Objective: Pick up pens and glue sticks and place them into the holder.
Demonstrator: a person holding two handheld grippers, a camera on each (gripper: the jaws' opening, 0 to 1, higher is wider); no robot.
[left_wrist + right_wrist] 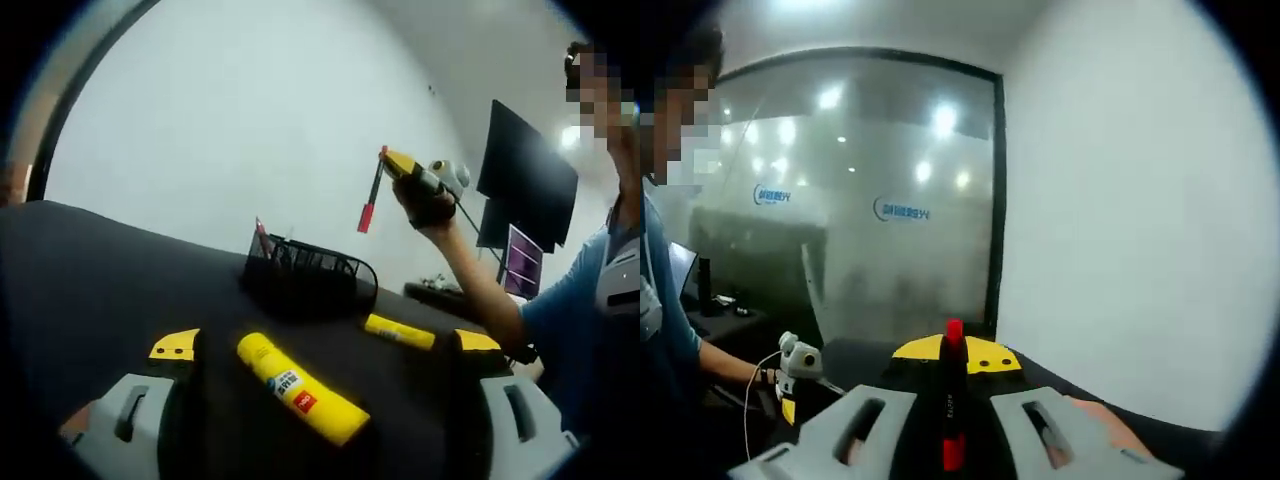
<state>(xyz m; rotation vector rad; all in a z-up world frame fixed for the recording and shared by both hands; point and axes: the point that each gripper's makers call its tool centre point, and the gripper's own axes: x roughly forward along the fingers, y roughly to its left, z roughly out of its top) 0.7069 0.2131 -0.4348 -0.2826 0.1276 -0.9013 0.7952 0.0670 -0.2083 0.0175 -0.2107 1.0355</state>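
Observation:
A black mesh holder (312, 277) stands on the black table (90, 290) with a red-tipped pen (262, 238) standing in it. One yellow glue stick (300, 388) lies on the table between the wide-open jaws of my left gripper (325, 345), untouched by them. A second yellow glue stick (400, 331) lies right of the holder. My right gripper (400, 165) is raised above and to the right of the holder, shut on a red and black pen (372, 200). In the right gripper view the pen (953, 400) sits clamped in my right gripper (950, 355). The left gripper (795, 375) appears low left.
A person's hand and arm (470, 270) hold the right gripper. Dark monitors (525, 170) stand behind the table's far right end. A white wall (250, 120) backs the table. A glass partition (860, 200) faces the right gripper.

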